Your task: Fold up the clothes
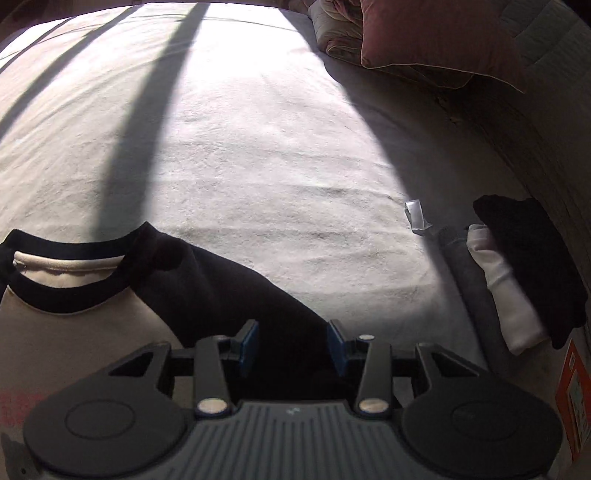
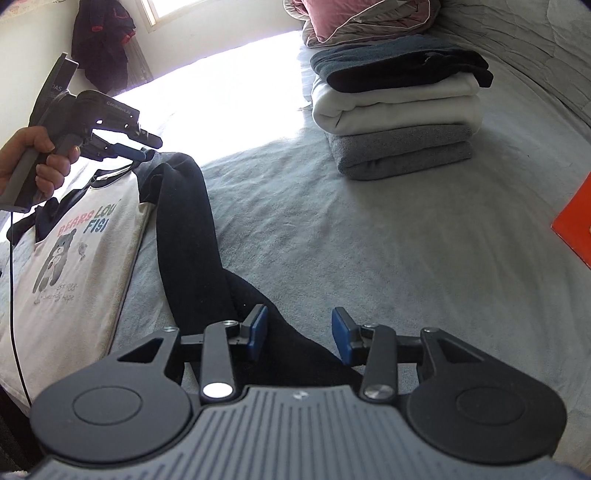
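Observation:
A cream shirt (image 2: 74,251) with black collar, black sleeves and a bear print lies flat on the bed. Its long black sleeve (image 2: 184,236) runs from the shoulder down to my right gripper (image 2: 300,334), which is open with the sleeve's end lying between and below its blue pads. In the left wrist view the shirt (image 1: 55,350) shows its collar, and my left gripper (image 1: 293,345) stands open over the black sleeve (image 1: 221,288) near the shoulder. A hand (image 2: 40,162) holds the left gripper (image 2: 151,149) by the shirt's shoulder.
A stack of folded clothes (image 2: 399,110), dark, white and grey, sits on the bed (image 2: 332,229) to the right, also the stack (image 1: 517,277). Pillows and a quilt (image 2: 362,18) lie behind. An orange flat item (image 2: 576,221) is at the right edge. A small silvery wrapper (image 1: 415,218) lies nearby.

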Motion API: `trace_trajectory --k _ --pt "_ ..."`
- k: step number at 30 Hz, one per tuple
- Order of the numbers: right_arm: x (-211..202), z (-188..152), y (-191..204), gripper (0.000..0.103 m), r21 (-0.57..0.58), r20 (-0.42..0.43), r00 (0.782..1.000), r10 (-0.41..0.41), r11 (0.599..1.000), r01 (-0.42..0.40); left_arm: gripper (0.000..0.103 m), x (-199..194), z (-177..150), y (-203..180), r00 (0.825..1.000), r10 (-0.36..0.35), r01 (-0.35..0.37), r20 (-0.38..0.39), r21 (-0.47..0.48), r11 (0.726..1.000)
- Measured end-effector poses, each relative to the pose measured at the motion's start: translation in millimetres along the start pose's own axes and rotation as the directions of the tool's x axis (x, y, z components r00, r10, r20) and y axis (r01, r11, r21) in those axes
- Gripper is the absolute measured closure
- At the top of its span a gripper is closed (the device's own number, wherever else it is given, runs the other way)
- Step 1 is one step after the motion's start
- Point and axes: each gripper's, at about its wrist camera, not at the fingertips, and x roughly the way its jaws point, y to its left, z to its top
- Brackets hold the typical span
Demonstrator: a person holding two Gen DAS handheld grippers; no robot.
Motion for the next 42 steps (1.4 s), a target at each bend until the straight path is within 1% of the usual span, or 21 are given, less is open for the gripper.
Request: trace_trajectory --k 5,8,10,11,12,13,14,15,16,18,21,24,26,28,30,31,32,34,36,40,42 --pt "9.0 -1.6 0.7 0.061 -0.046 -0.040 0.999 0.002 0.999 -0.004 0.062 32.7 17.1 -17.2 0.996 0.005 -0.008 -0.094 -0.032 0.999" --pt "14.7 -1.6 -0.1 0.060 -0.053 -0.054 0.999 0.000 0.999 -0.003 0.063 49.4 16.4 -26.3 0.989 0.045 -0.051 -0.142 -0.039 0.998" --pt "15.5 -2.6 1.6 0.060 -0.070 -0.056 0.998 -0.005 0.998 0.001 0.065 57.9 15.3 -29.7 0.982 0.087 -0.095 -0.167 -0.041 0.995" --pt "15.9 -3.1 2.4 0.060 -0.079 -0.056 0.998 -0.007 0.997 0.002 0.071 60.4 14.9 -30.4 0.980 0.111 -0.120 -0.167 -0.044 0.992" --pt "16.4 -4.1 4.4 0.060 -0.095 -0.056 0.998 -0.012 0.995 0.007 0.079 61.5 14.3 -31.1 0.977 0.134 -0.143 -0.165 -0.046 0.989" --pt "16.9 -5.1 6.4 0.061 -0.111 -0.056 0.998 -0.018 0.994 0.012 0.083 61.3 13.4 -31.6 0.975 0.155 -0.164 -0.161 -0.047 0.985" --pt "17.0 -5.6 7.7 0.062 -0.123 -0.055 0.998 -0.022 0.992 0.015 0.090 60.7 12.4 -31.8 0.973 0.168 -0.178 -0.156 -0.048 0.983" --pt "17.2 -5.4 8.4 0.065 -0.127 -0.057 0.998 -0.017 0.992 0.010 0.096 59.5 11.1 -31.0 0.974 0.170 -0.179 -0.150 -0.052 0.982" --pt "17.4 -5.3 9.2 0.075 -0.131 -0.060 0.998 -0.013 0.991 0.005 0.097 58.0 10.0 -29.2 0.976 0.164 -0.174 -0.143 -0.059 0.983" --pt "16.4 -4.7 10.2 0.093 -0.118 -0.068 0.998 0.014 0.993 -0.022 0.099 52.8 8.9 -22.3 0.983 0.128 -0.139 -0.129 -0.082 0.987" --pt "12.9 -3.8 9.6 0.095 -0.077 -0.048 0.999 0.004 0.997 -0.008 0.099 41.0 8.8 -10.9 0.995 0.048 -0.060 -0.093 -0.132 0.989" --pt "0.3 -1.0 6.2 0.096 -0.048 0.023 0.999 -0.041 0.998 0.042 0.099 31.4 9.0 -1.4 0.998 -0.016 0.006 -0.055 -0.181 0.983" --pt "-10.8 2.5 2.0 0.096 -0.014 0.086 0.993 -0.081 0.997 0.082 0.099 28.1 9.2 3.0 0.998 -0.052 0.045 -0.030 -0.207 0.977" --pt "-19.2 7.0 0.1 0.096 0.006 0.158 0.973 -0.170 0.985 0.171 0.099 26.9 8.9 6.2 0.997 -0.079 0.076 -0.003 -0.227 0.971" --pt "-21.6 13.2 -1.9 0.097 0.017 0.230 0.928 -0.292 0.955 0.296 0.099 29.1 8.0 8.9 0.994 -0.109 0.111 0.023 -0.255 0.961" --pt "-20.4 15.8 -3.1 0.097 0.026 0.254 0.907 -0.335 0.940 0.340 0.099 31.7 7.2 9.8 0.991 -0.126 0.132 0.039 -0.266 0.955" --pt "-16.8 18.5 -5.1 0.097 0.029 0.263 0.896 -0.357 0.931 0.363 0.103 33.5 6.2 10.7 0.987 -0.146 0.157 0.059 -0.274 0.949" --pt "-9.6 23.9 -8.9 0.097 0.035 0.280 0.872 -0.401 0.912 0.408 0.103 34.9 5.0 10.3 0.977 -0.185 0.208 0.107 -0.281 0.937" --pt "4.9 30.7 -13.1 0.097 0.029 0.277 0.848 -0.453 0.886 0.463 0.103 37.5 5.0 4.8 0.969 -0.201 0.233 0.143 -0.261 0.937" --pt "26.6 40.8 -22.6 0.097 0.032 0.258 0.829 -0.497 0.862 0.506 0.103 40.5 1.2 0.1 0.968 -0.216 0.240 0.129 -0.207 0.949" --pt "35.5 43.7 -26.5 0.097 0.025 0.244 0.823 -0.513 0.852 0.523 0.101 41.8 -1.0 -1.7 0.968 -0.222 0.241 0.116 -0.179 0.954"
